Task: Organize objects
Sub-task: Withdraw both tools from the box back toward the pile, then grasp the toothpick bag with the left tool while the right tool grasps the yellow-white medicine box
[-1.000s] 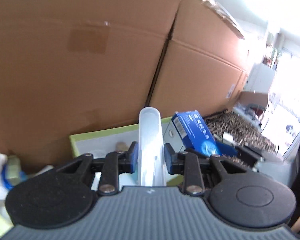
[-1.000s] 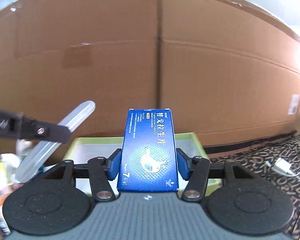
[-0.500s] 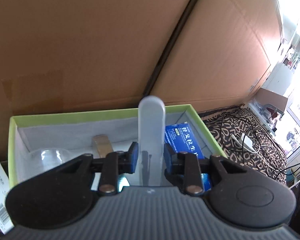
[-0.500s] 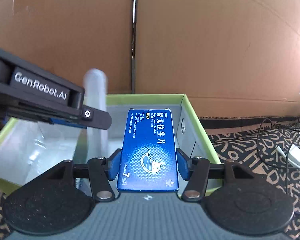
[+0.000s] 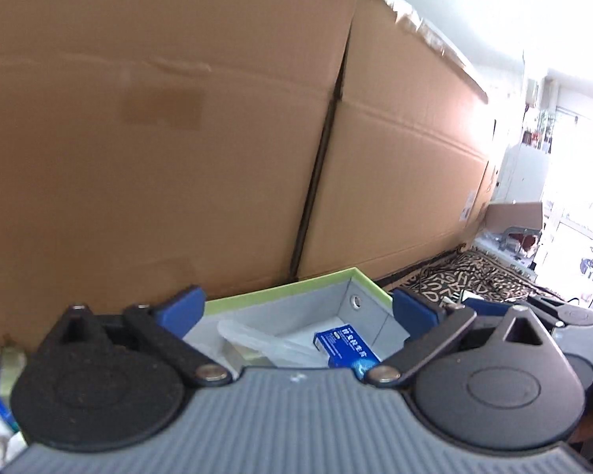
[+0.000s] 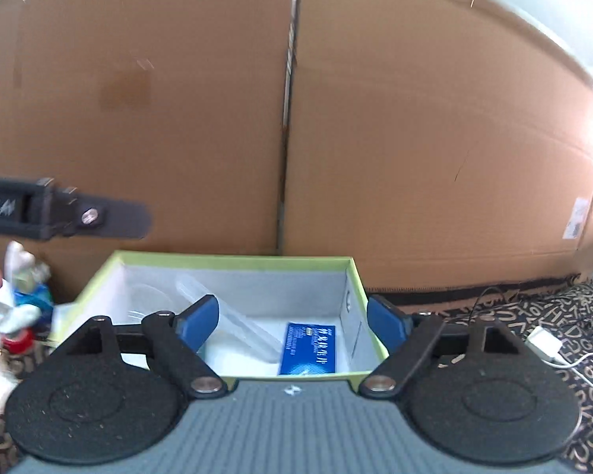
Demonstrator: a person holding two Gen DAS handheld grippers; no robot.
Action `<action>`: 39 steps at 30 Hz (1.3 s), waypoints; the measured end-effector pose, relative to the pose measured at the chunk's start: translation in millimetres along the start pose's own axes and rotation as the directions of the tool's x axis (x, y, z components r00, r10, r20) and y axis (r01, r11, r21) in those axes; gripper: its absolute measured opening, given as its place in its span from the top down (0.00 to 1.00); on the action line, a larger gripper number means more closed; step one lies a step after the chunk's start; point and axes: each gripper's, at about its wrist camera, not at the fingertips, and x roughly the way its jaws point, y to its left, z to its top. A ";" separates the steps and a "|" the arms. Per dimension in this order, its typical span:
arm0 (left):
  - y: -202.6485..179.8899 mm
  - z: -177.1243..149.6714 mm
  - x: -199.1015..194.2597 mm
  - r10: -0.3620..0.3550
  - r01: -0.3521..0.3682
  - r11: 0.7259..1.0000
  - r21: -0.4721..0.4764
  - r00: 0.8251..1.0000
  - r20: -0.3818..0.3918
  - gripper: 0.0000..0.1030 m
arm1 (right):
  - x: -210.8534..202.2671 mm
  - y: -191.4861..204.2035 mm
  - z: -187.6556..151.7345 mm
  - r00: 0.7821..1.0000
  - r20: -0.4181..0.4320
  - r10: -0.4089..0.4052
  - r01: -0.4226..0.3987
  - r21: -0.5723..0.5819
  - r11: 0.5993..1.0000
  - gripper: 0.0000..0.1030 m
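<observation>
Cardboard medicine box [image 6: 309, 349], blue and light, lies flat at the lower middle of the right wrist view, on the floor of the green-rimmed bin [image 6: 225, 257]; just left of it lies a clear plastic case [image 6: 233, 324]. Both look stiff but crushable, best pinched across their narrow sides. Left tongs [image 5: 296, 308] and right tongs [image 6: 292, 316] have just been opening and stand released, nothing between them.

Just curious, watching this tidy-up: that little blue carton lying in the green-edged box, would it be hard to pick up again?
Probably not. The blue carton looks like thin printed card, so likely light and easily dented if squeezed hard. It lies flat on the floor of the green-edged box, so it should not roll or tip. Its glossy face may be a little slippery.
</observation>
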 end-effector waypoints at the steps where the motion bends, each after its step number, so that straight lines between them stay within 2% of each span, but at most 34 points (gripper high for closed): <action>1: 1.4 -4.9 -16.2 0.008 -0.008 1.000 0.005 1.000 -0.001 0.00 | -12.2 3.8 -2.1 1.000 0.012 0.020 -0.020 0.012 1.000 0.15; 6: 3.0 -48.6 -83.7 0.096 -0.095 0.995 0.042 0.995 -0.023 0.00 | -70.7 29.4 -23.9 0.993 0.021 0.120 -0.121 0.072 0.990 0.13; 11: 39.4 -95.3 -160.3 0.184 -0.185 0.983 -0.019 0.982 -0.050 0.00 | -88.4 79.2 -53.7 0.978 -0.007 0.208 -0.207 0.081 0.975 0.13; 14: 79.3 -115.6 -206.7 0.233 -0.239 0.967 -0.091 0.970 -0.066 0.00 | -93.1 109.9 -73.1 0.965 -0.031 0.260 -0.256 0.092 0.962 0.13; 18: 110.5 -135.4 -237.1 0.319 -0.330 0.935 -0.128 0.943 -0.097 0.00 | -93.6 146.1 -96.8 0.944 -0.079 0.320 -0.311 0.112 0.944 0.13; 23: 144.5 -142.6 -266.2 0.355 -0.370 0.910 -0.186 0.928 -0.112 0.00 | -79.0 192.7 -109.0 0.913 -0.115 0.392 -0.390 0.040 0.920 0.13; 30: 175.6 -139.0 -283.2 0.377 -0.394 0.898 -0.198 0.919 -0.116 0.00 | -44.4 263.2 -84.6 0.872 -0.142 0.468 -0.488 -0.197 0.850 0.13; 38: 206.3 -137.4 -277.2 0.351 -0.375 0.906 -0.196 0.925 -0.146 0.00 | 21.3 307.9 -59.4 0.822 -0.232 0.519 -0.565 -0.228 0.793 0.13; 39: 208.1 -136.8 -274.4 0.347 -0.372 0.908 -0.195 0.926 -0.150 0.00 | 25.3 309.7 -59.6 0.821 -0.241 0.518 -0.567 -0.229 0.792 0.20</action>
